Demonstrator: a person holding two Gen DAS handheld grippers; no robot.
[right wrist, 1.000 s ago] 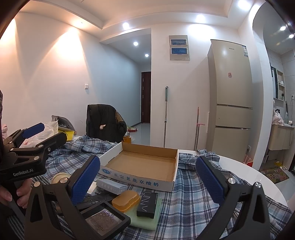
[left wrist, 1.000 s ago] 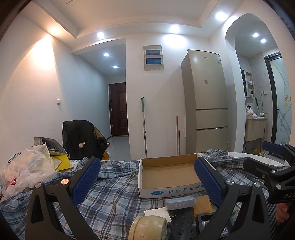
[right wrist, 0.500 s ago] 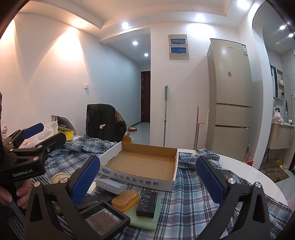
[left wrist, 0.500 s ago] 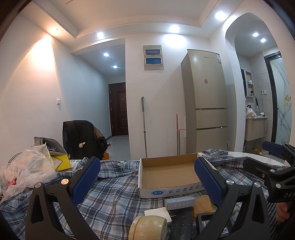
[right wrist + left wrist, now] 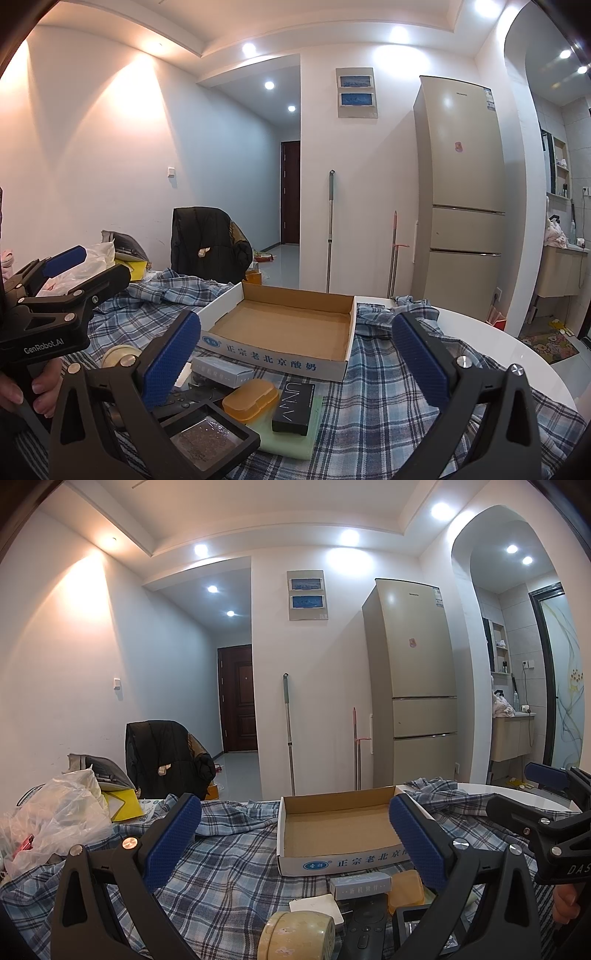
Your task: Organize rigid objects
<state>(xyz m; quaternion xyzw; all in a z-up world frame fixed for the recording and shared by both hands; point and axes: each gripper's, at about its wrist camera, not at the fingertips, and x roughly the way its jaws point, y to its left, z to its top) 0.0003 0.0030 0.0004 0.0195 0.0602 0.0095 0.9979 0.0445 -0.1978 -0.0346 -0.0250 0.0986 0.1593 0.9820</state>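
An empty shallow cardboard box (image 5: 340, 823) (image 5: 288, 328) lies on the plaid-covered table. In front of it lies a cluster of small items: a grey carton (image 5: 221, 371), an orange case (image 5: 251, 398), a black box (image 5: 293, 408) on a green pad (image 5: 295, 439), a black-framed tray (image 5: 207, 439), a remote (image 5: 364, 926), a white card (image 5: 317, 908) and a cream tin (image 5: 295, 938). My left gripper (image 5: 293, 843) is open and empty above the cluster. My right gripper (image 5: 295, 363) is open and empty, hovering before the box.
A plastic bag (image 5: 51, 819) and yellow item (image 5: 122, 805) sit at the table's left. A chair with a black jacket (image 5: 166, 757) stands behind. A fridge (image 5: 413, 686) and mop (image 5: 288, 731) stand by the far wall. The white table edge (image 5: 498, 343) shows at right.
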